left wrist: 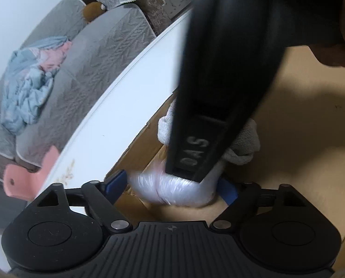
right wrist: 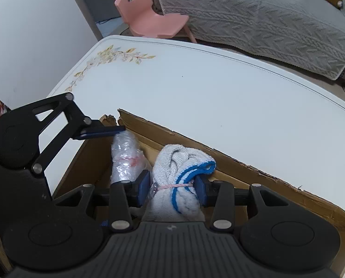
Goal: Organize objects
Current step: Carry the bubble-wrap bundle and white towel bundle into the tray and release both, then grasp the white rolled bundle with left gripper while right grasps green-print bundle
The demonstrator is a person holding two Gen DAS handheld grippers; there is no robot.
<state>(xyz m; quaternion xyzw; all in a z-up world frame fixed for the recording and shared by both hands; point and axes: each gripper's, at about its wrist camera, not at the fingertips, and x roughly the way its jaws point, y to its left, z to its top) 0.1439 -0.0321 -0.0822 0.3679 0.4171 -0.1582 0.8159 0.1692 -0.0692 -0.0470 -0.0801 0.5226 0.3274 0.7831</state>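
1. Cardboard box point(right wrist: 230, 159) with torn upper edges, resting on white table point(right wrist: 195, 88) decorated with a floral motif near one corner.
2. Right gripper point(right wrist: 172, 188) inside the box, blue pads point(right wrist: 143, 188) clamped on both sides of rolled white towel point(right wrist: 177, 162); towel with blue stripes and tied by a thin pink band.
3. Clear plastic-wrapped bundle point(right wrist: 126, 159) lying in the box just beside the towel, toward the box's corner.
4. Left gripper point(left wrist: 172, 188) reaching into the same box, blue pads point(left wrist: 115, 183) set apart on either side of the plastic-wrapped bundle point(left wrist: 177, 191); contact with the bundle cannot be told, bundle blurred.
5. In the right wrist view, one finger of the left gripper point(right wrist: 98, 132) above the far end of the bundle, near the torn box corner.
6. In the left wrist view, black body of the right gripper point(left wrist: 218, 92) crossing over the towel point(left wrist: 244, 139) and partly hiding it.
7. Background: grey quilted sofa point(right wrist: 265, 23) bearing crumpled blue and pink cloth point(left wrist: 31, 88); small pink chair point(right wrist: 149, 18) between sofa and table.
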